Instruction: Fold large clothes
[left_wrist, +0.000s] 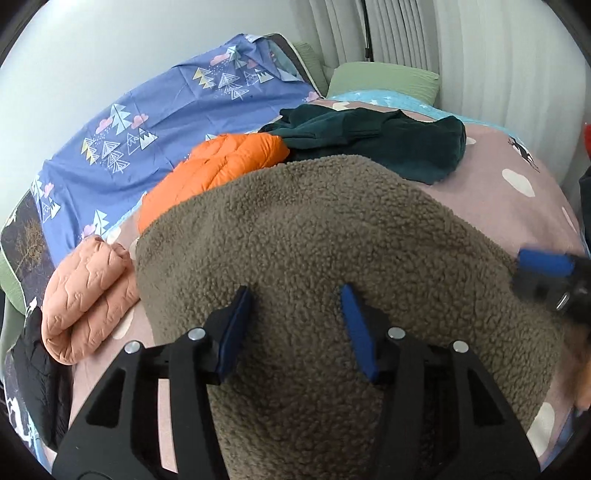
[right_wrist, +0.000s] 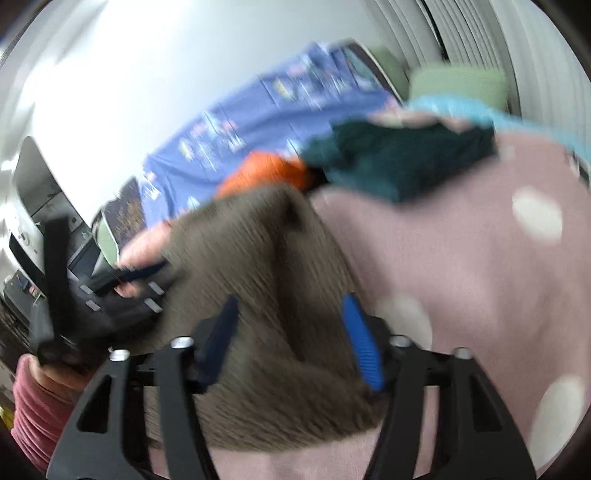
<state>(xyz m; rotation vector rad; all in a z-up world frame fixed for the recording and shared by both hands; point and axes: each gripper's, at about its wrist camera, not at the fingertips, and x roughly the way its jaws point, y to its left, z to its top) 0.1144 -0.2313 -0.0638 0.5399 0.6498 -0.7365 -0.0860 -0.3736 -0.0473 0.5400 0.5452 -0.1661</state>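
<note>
Black skeletal tongs (left_wrist: 295, 325) with blue ribbed pads, silver screws; pink ribbed sleeve (right_wrist: 37, 402).

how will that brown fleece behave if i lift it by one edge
The brown fleece will likely flop and drape: it already lies in soft folds on the pink bedsheet. Its thick, nubby pile should grip well, and it probably feels bulky rather than heavy.

A brown garment of nubbly, matt sherpa fleece (left_wrist: 332, 236) is seen. The orange (left_wrist: 221, 162) and peach jackets (left_wrist: 85, 295) are quilted, smooth cloth. The gripper frames are matt black plastic with ribbed blue pads (right_wrist: 364, 347).
</note>
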